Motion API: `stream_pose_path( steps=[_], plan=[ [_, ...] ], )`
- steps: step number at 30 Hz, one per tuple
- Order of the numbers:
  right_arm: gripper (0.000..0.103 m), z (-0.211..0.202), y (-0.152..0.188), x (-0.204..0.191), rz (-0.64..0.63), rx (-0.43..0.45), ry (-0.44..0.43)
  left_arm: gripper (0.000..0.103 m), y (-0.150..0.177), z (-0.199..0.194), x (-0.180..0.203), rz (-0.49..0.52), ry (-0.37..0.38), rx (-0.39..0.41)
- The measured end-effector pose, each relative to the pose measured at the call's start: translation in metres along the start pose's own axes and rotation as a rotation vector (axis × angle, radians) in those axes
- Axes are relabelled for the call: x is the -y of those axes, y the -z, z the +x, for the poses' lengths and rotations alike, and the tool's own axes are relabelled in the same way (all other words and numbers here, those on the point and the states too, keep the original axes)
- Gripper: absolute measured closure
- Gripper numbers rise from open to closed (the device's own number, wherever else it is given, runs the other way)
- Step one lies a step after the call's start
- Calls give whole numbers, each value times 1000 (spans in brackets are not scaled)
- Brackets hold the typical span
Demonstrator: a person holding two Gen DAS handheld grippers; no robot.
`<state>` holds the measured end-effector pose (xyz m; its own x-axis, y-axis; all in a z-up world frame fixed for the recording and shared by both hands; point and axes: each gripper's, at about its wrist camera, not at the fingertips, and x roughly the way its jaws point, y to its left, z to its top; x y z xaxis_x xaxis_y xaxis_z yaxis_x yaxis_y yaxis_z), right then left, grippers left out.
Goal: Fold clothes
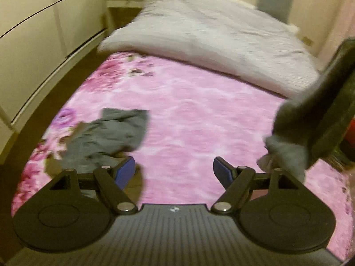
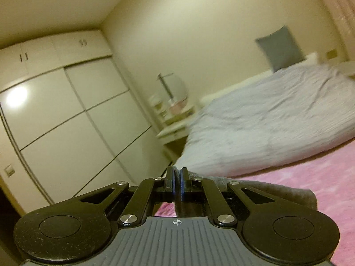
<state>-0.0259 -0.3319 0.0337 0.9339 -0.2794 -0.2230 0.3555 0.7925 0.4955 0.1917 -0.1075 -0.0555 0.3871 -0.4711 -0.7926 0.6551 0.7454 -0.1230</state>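
Left claw jaws apart over bare blanket, shirt front-left; right claw clamped on grey cloth

A crumpled garment lies on the bed, toward its left edge. Behind it a duvet is heaped across the bed, with a pillow propped against the wall behind. A nightstand stands left of the bed, beside the wardrobe.
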Motion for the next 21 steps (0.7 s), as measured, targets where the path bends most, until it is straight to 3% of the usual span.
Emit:
stream_pose_path(
  steps=[5, 8, 9, 10, 11, 12, 17, 21],
  plan=[
    [100, -87, -39, 26, 6, 75, 19, 28, 25, -25, 74, 54, 53, 30],
    [100, -126, -50, 45, 17, 83, 89, 28, 42, -31, 104, 85, 63, 11],
    [100, -136, -54, 55, 29, 39, 138, 28, 47, -32, 113, 95, 66, 5],
    [79, -145, -58, 66, 41, -9, 189, 28, 53, -34, 123, 105, 69, -2],
    [18, -147, -58, 76, 46, -86, 262, 28, 58, -36, 133, 116, 72, -8],
    [0, -150, -56, 83, 49, -135, 323, 28, 64, -37, 143, 126, 75, -14],
    [1, -193, -19, 109, 0, -258, 433, 28, 91, -45, 191, 181, 89, -48],
    [1, -218, 17, 124, -5, -371, 481, 28, 106, -36, 211, 291, 79, -97]
  ],
)
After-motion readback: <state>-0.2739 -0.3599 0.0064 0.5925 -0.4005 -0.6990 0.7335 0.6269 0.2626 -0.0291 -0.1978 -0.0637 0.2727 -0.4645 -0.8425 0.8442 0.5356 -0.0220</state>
